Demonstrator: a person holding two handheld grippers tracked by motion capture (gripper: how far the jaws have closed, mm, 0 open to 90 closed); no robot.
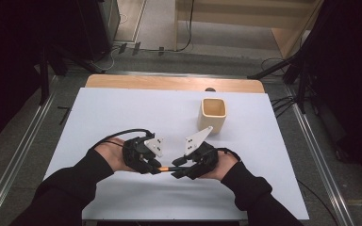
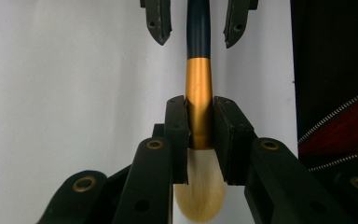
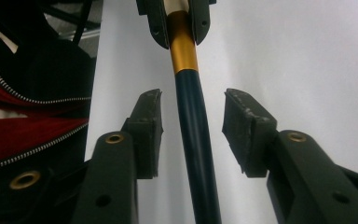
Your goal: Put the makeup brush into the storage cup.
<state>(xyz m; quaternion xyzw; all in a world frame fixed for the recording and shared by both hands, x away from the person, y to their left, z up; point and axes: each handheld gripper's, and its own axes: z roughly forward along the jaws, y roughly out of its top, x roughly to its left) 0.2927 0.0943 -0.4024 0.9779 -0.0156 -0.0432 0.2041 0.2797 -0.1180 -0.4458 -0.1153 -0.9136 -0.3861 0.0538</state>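
A makeup brush (image 1: 166,167) lies level between my two grippers above the white table sheet (image 1: 122,113). It has a gold ferrule (image 2: 199,88), a dark blue handle (image 3: 195,144) and tan bristles (image 2: 200,196). My left gripper (image 2: 199,116) is shut on the gold ferrule, its pads pressed on both sides. My right gripper (image 3: 193,109) faces it from the other end. Its jaws stand on either side of the dark handle with a gap at each pad. In the high view the left gripper (image 1: 156,168) and right gripper (image 1: 178,170) meet tip to tip near the table's front middle.
A pale square wooden cup (image 1: 213,114) stands upright on the sheet behind the right gripper. The table's wooden edge (image 1: 169,83) shows at the back. A dark jacket with red lining and a zip (image 3: 23,116) is close to the grippers on the person's side.
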